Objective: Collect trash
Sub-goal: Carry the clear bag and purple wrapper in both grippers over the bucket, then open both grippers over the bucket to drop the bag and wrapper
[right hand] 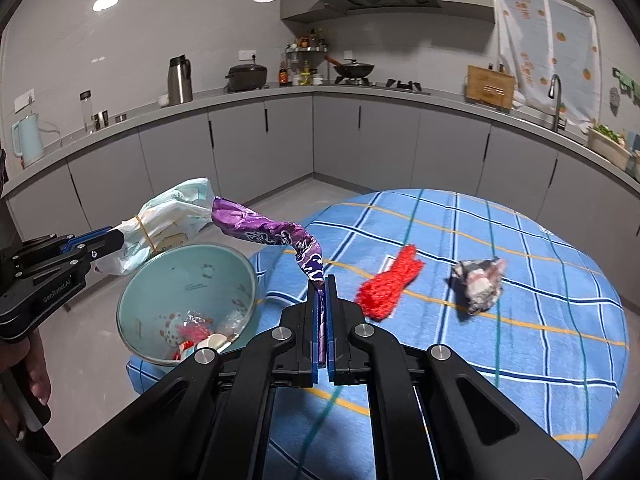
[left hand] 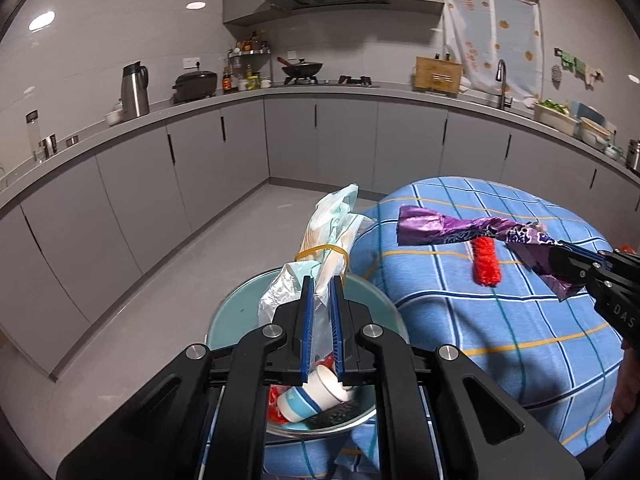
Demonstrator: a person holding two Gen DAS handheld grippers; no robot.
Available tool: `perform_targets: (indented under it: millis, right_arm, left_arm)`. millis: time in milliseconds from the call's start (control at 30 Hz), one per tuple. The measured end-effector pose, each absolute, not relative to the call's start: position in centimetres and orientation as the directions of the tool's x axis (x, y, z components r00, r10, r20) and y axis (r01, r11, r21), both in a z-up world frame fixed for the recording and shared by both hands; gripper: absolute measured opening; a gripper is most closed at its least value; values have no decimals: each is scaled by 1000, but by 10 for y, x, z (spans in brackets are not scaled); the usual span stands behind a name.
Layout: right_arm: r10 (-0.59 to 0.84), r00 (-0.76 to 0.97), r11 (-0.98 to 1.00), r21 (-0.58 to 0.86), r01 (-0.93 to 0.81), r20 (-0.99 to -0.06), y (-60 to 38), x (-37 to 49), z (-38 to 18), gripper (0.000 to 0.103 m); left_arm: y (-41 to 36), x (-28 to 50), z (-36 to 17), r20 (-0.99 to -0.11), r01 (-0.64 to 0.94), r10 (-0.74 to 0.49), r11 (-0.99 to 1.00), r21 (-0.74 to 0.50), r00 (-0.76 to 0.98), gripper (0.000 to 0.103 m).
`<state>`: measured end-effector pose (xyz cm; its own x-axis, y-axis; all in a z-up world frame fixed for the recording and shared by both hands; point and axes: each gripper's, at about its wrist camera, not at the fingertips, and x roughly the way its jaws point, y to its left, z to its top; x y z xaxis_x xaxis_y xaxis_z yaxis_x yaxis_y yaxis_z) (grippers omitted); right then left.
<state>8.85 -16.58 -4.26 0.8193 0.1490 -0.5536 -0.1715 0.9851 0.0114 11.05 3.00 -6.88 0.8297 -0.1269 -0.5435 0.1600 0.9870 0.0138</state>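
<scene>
The left gripper (left hand: pixel 320 280) has its blue fingers (left hand: pixel 307 312) clamped on a rolled pale green-and-white plastic bag bound with a yellow rubber band (left hand: pixel 328 236); the bag stands up out of the grip, directly above the light teal metal-rimmed bucket (right hand: pixel 132 292). The right gripper (right hand: pixel 321 280) has its fingers (right hand: pixel 331 312) pressed together on the tail of a crinkled purple foil wrapper (right hand: pixel 268 232), which trails up and leftward toward the bucket's far rim, its free end nearly meeting the bag.

Both pieces look very light and limp. The bag is soft film, and the rubber band gathers it into a firmer bundle, so the banded waist looks like the surest place to hold. The foil is thin, slick and springy; a pinch at one end leaves the rest free to flop, so it probably needs to be well over the opening before release.

The bucket sits at the edge of the round surface covered in blue checked cloth (right hand: pixel 520 320) and already holds a white-and-blue paper cup (left hand: pixel 316 396) and red scraps. On the cloth, well apart from the bucket, lie a red fuzzy knitted strip (right hand: pixel 388 284), soft and easy to pinch anywhere, and beside it a crumpled grey-and-pink wad of wrapping (right hand: pixel 478 284), likely crushable and best taken across its middle.
</scene>
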Motion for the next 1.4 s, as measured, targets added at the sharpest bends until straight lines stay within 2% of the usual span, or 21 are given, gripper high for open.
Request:
perform_targets:
  millis: [567, 1067, 1367, 1400]
  right_arm:
    - [204, 774, 958, -40, -283, -600, -104, 117, -56, 4]
    - [198, 748, 946, -77, -316, -634, -79, 135, -70, 4]
    - [193, 737, 943, -85, -322, -648, -74, 142, -78, 5]
    - [201, 728, 940, -78, -331, -656, -73, 143, -79, 5]
  left_arm:
    - [64, 128, -91, -598, 48, -28, 999, 18, 801, 9]
    - [72, 137, -105, -624, 25, -22, 1000, -5, 781, 9]
    - [68, 138, -110, -638, 43, -40, 999, -10, 769, 13]
    - [67, 139, -111, -642, 48, -43, 999, -10, 766, 18]
